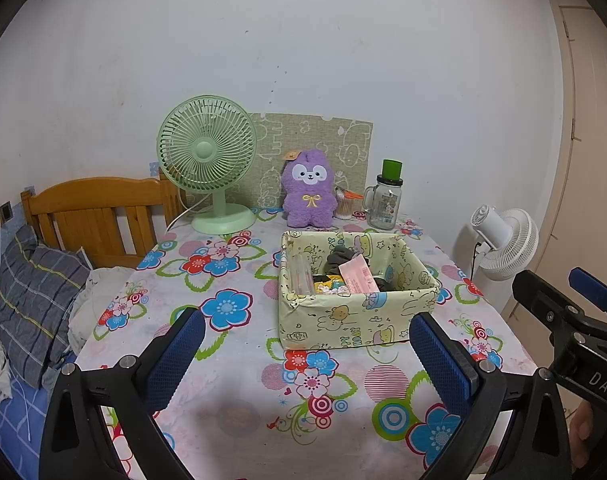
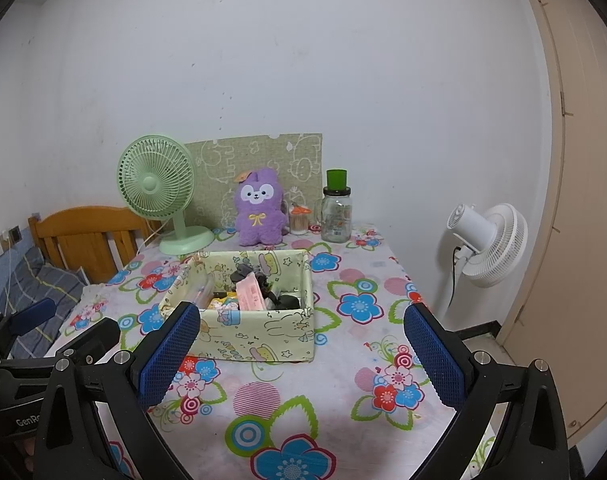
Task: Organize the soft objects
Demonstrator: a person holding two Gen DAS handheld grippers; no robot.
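On the left, the left hand-held gripper (image 1: 307,332) hangs released over the near edge of the worktop (image 1: 231,364), jaws wide apart and grasping nothing. Behind it a green desk fan (image 1: 207,160) stands at the back. Next along, the purple plush toy (image 1: 309,190) sits upright against the patterned board (image 1: 323,136), face toward the cameras, long axis vertical, well apart from the box and seemingly not yet put away. In the middle, the paper-covered box (image 1: 355,320) already holds soft dark cloth pieces (image 1: 343,258) and a pink packet (image 1: 359,278), so part of the sorting looks done. A glass jar (image 1: 383,204) stands just right of the plush. On the right, the right hand-held gripper (image 2: 301,334) is likewise released and empty, its jaws spread.
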